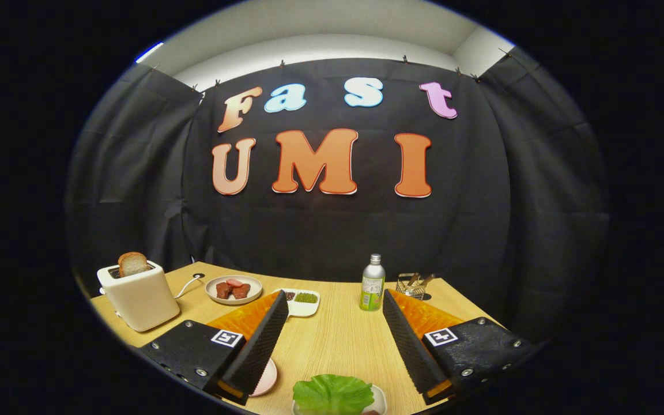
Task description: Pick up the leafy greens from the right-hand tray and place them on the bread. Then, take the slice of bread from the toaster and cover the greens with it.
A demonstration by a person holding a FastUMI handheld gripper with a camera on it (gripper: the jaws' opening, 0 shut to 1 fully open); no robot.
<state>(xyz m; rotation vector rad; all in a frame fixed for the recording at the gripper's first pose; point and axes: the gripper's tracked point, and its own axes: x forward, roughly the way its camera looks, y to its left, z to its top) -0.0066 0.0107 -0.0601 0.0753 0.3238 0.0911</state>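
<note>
A hand-held gripper (pixel 332 340) hovers over a wooden table (pixel 338 340), its two fingers spread wide apart and holding nothing.

The leafy greens (pixel 332 394) lie low between the fingers, close beneath them, on a pale tray (pixel 379 399) whose rim barely shows. At the table's far left stands one white toaster (pixel 138 297) with one slice of bread (pixel 132 263) poking out of its slot.

Risks, as a judgement: the greens are thin and floppy, so the fingers may close on a loose edge and tear or drop the leaf. The toaster is light-looking and could tip when the slice is pulled.

Counted, largest first: one table, one toaster, one plate of meat pieces (pixel 233 289), one small divided dish (pixel 301 301), one metal bottle (pixel 372 283), one wire holder (pixel 412 285), one bread slice, one bunch of greens.
</note>
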